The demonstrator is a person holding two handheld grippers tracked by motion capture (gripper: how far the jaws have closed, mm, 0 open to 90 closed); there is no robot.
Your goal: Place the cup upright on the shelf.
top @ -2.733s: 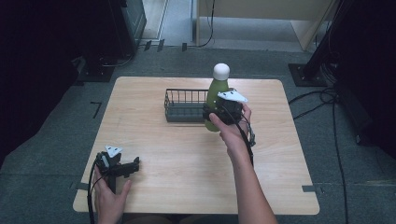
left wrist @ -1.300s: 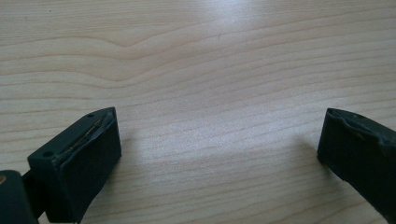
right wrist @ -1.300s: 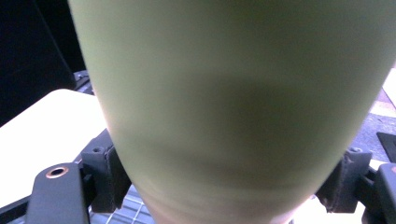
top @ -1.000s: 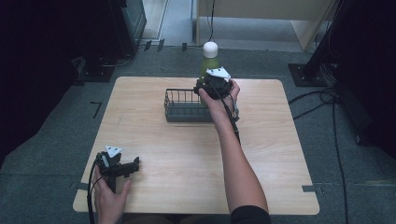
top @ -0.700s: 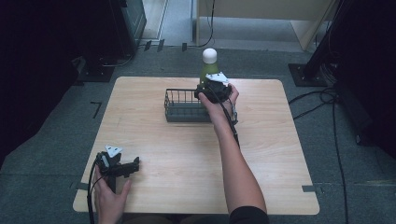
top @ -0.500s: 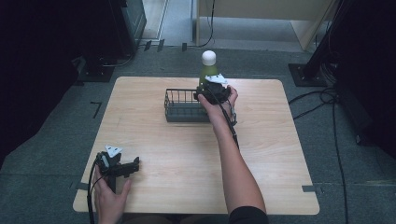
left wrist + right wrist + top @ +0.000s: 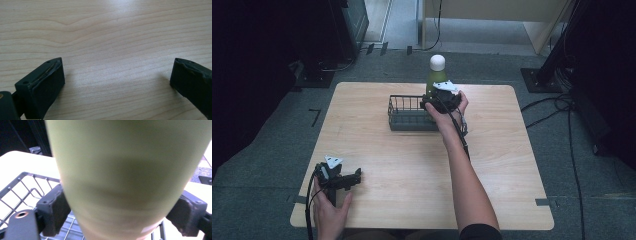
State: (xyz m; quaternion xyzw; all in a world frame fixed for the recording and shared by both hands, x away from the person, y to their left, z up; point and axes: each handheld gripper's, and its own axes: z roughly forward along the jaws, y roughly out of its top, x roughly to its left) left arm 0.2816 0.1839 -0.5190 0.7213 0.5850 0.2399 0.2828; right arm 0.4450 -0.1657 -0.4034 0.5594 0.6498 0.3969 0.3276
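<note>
High view: the green bottle (image 7: 436, 75) with a white cap (image 7: 437, 62) stands upright at the 3 o'clock end of the wire basket (image 7: 404, 117), toward 12 o'clock on the table (image 7: 512, 165). The right gripper (image 7: 434, 102) is at the bottle's lower body, approached from 6 o'clock. The left gripper (image 7: 354, 178) rests at about 7 o'clock on the table, well apart from all of it. Left gripper view: the left gripper (image 7: 117, 80) is released, jaws wide with nothing between them, just bare wood (image 7: 112, 30). Right gripper view: the bottle (image 7: 125, 170) sits between the jaws of the right gripper (image 7: 122, 212), which have just been opening. The pads (image 7: 53, 210) flank it at 9 and 3 o'clock, and we read the grip as let go, not clenched. We judge the step as setting the bottle down in the basket (image 7: 15, 192). To do it well we'd open fully, then back straight out toward 6 o'clock, level, so no pad drags the bottle or tips it over the rim. Hard to tell: the bottle's base is cut off in this view and hidden by the hand in the high view, so we can't confirm it sits flat on the basket floor. The bottle is blurred, so whether a pad touches it is unclear.
</note>
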